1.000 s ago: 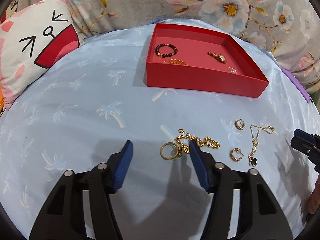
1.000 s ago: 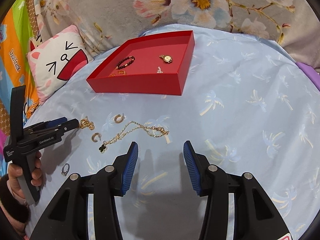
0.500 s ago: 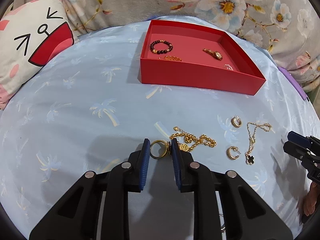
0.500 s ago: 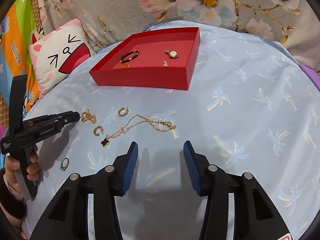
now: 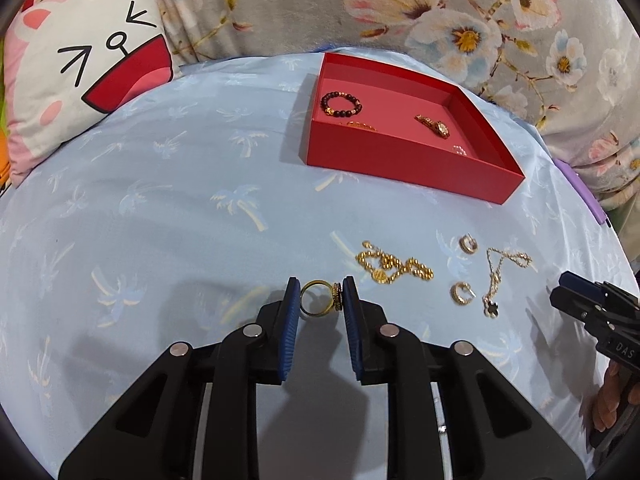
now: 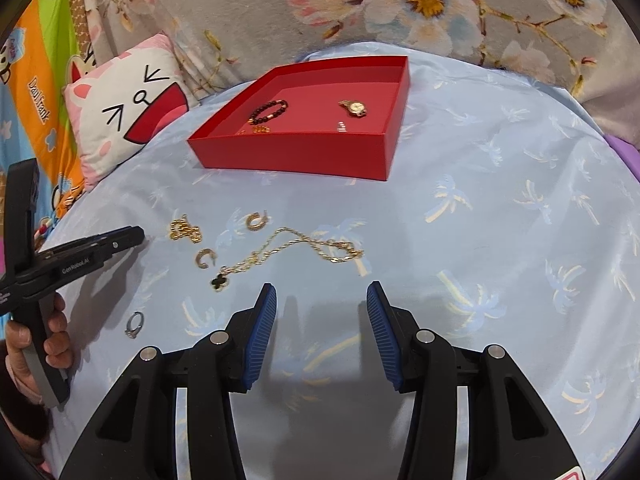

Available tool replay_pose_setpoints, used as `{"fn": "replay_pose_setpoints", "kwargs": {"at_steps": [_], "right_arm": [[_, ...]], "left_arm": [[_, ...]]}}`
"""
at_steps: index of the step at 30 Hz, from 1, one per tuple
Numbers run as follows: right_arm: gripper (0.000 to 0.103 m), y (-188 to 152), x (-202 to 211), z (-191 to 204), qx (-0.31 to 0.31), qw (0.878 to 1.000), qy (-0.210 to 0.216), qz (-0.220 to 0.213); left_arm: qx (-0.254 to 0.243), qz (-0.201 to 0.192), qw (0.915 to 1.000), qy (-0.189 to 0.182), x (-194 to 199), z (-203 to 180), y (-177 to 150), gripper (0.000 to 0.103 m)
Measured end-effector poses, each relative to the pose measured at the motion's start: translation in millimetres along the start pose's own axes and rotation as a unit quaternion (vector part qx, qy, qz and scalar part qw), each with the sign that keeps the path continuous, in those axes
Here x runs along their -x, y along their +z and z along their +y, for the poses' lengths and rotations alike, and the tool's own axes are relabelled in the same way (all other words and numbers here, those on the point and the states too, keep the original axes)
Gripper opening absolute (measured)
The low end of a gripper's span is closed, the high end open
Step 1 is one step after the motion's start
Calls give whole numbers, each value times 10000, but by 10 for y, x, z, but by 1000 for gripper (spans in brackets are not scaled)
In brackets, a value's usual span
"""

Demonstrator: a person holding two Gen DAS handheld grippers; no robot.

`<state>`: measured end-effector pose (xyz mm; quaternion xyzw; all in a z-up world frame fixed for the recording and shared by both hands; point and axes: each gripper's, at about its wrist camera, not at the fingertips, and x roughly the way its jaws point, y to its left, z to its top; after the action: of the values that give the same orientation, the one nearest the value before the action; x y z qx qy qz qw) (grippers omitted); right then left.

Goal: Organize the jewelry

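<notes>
My left gripper (image 5: 320,296) is shut on a gold ring (image 5: 318,299), held between its blue pads just above the blue cloth. A chunky gold chain (image 5: 394,266), two gold hoop earrings (image 5: 462,293) and a thin necklace with a black clover (image 5: 496,280) lie to its right. The red tray (image 5: 412,168) behind holds a dark bead bracelet (image 5: 341,104), a gold watch (image 5: 434,126) and small gold pieces. My right gripper (image 6: 322,300) is open and empty, just short of the thin necklace (image 6: 288,250). A silver ring (image 6: 134,324) lies at its left.
A cat-face cushion (image 5: 84,60) sits at the back left. A floral blanket (image 5: 400,4) runs along the back behind the tray. The left gripper shows from the side in the right wrist view (image 6: 80,256).
My left gripper closed on the gold ring and has lifted it slightly. My right gripper stayed open and hardly moved.
</notes>
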<state>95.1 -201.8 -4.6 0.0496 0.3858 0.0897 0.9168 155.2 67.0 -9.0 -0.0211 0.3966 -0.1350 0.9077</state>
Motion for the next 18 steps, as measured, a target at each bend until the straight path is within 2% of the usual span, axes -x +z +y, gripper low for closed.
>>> {"fn": "replay_pose_setpoints", "kwargs": {"at_steps": [10,15,18], "right_arm": [[44,29,-104,461,385,9979,483,181],[43,118,-238,751,840,9952,475,149],[34,175,-357,880,1042,9933,461,203]], "left_arm": [[81,27,10000,-27,38,18,-52,21],[119,30,9999,-22,36,34,-51,21],[119,38,9999,-29,33,41,-52,21]]}}
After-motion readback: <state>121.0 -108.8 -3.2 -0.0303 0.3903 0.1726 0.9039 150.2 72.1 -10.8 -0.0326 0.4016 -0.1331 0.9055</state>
